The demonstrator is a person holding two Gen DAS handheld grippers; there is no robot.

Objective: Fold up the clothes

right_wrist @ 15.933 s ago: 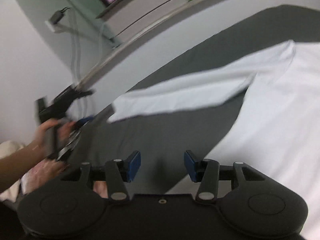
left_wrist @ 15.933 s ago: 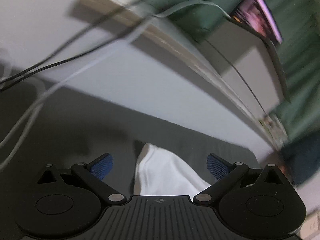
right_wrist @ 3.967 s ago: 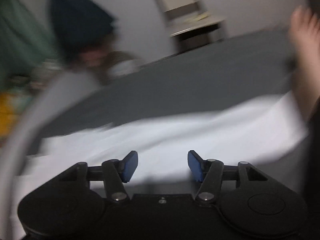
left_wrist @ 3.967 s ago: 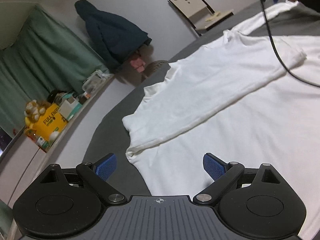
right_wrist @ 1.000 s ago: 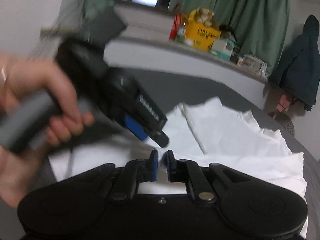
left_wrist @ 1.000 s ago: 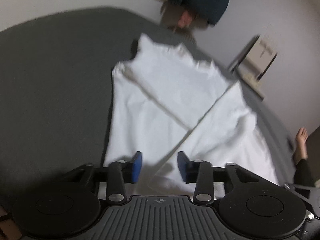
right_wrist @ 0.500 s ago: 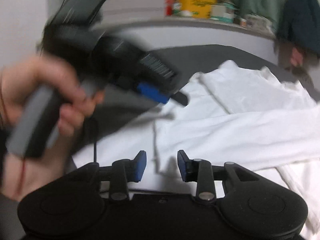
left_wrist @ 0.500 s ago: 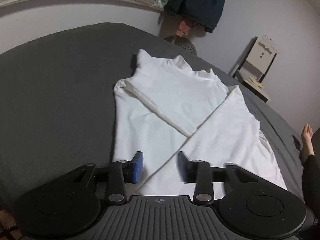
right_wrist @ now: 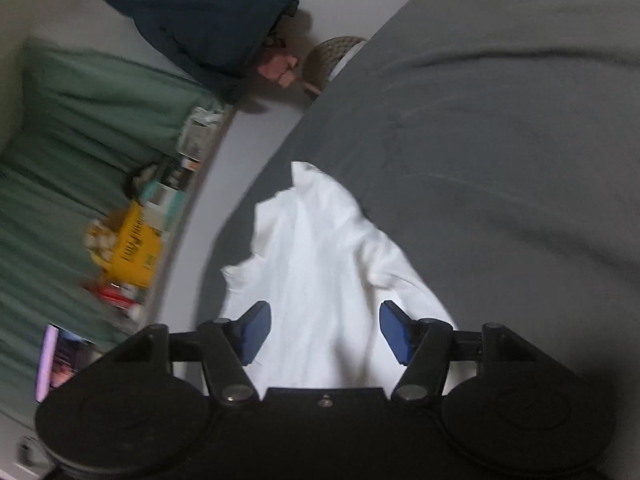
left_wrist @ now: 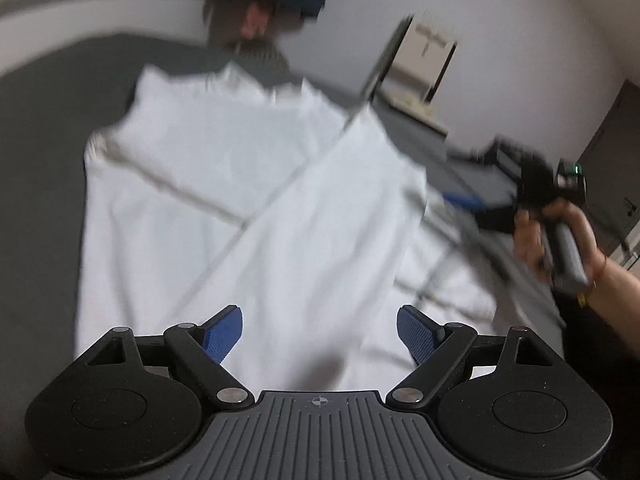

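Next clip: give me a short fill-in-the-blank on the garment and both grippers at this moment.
1. The shirt spread on the grey bed is ____ in colour.
2. The left gripper has its jaws ____.
3. The right gripper grips ____.
4. The pads on its fingers are ____.

Missing words: white; open; nothing; blue

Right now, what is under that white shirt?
The white shirt lies on a dark grey bed cover, which shows all around it. Whatever sits directly beneath the cloth is hidden.
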